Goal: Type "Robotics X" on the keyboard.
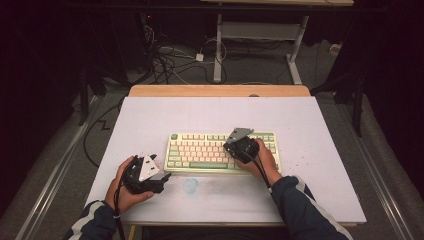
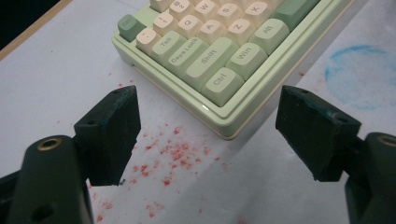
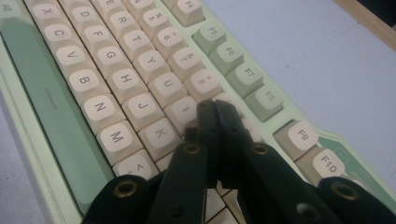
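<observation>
Keyboard (image 1: 207,151) lies just below the middle of the high view, on the white table (image 1: 150,115), its long side running left to right. It is pale green with cream keys and a green space bar along its near edge. In the left gripper view its lower-left corner, with the Ctrl, Shift and Tab keys, fills the upper middle of the frame (image 2: 219,51).

Right gripper (image 1: 241,145) sits over the keyboard's right part in the high view, held in the person's right hand (image 1: 262,157). In the right gripper view its jaws (image 3: 215,116) are pressed together with nothing between them, their tips low over the keys near I and K; whether they touch a key I cannot tell.

Left gripper (image 1: 165,176) is at lower left of the high view, on the table just left of the keyboard's near corner, in the left hand (image 1: 122,187). Its jaws stand wide apart and empty (image 2: 208,140).

Blue smudge (image 1: 190,185) marks the table below the keyboard, and red specks (image 2: 175,156) lie between the left jaws.
</observation>
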Available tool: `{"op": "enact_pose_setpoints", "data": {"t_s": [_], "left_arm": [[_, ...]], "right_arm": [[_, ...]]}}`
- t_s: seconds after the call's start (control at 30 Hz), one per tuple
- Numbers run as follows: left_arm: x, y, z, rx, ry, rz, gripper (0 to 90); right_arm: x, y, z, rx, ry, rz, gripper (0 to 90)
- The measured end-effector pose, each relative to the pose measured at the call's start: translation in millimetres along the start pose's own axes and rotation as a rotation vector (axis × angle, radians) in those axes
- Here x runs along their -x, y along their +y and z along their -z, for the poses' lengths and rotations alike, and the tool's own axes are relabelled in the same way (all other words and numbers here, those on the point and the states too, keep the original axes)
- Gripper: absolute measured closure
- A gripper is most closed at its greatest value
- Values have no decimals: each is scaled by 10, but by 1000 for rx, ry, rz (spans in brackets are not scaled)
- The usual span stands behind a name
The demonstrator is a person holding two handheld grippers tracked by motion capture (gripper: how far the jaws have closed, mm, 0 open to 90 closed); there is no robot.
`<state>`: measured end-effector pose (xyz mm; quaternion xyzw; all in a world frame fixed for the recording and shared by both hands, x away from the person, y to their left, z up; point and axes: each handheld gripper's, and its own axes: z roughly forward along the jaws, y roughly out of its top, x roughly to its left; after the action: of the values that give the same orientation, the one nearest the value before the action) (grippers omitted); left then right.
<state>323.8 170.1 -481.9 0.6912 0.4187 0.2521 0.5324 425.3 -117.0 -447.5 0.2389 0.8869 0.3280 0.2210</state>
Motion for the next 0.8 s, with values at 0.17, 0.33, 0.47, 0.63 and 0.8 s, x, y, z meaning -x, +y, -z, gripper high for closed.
{"op": "enact_pose_setpoints", "data": {"t_s": [0.17,0.33,0.47,0.63,0.8], "left_arm": [[-10,3,13,4,5,-3,208],[-16,2,14,0,14,-3,208],[-8,4,21,2,9,-2,208],[-3,2,11,-1,8,1,208],[8,4,8,-1,7,0,208]], "right_arm": [[29,-1,142,62,9,-27,900],[51,-14,339,142,-15,-60,898],[79,-63,486,174,-22,-72,876],[121,-180,642,193,-55,-86,826],[163,-279,813,225,-75,-102,744]]}}
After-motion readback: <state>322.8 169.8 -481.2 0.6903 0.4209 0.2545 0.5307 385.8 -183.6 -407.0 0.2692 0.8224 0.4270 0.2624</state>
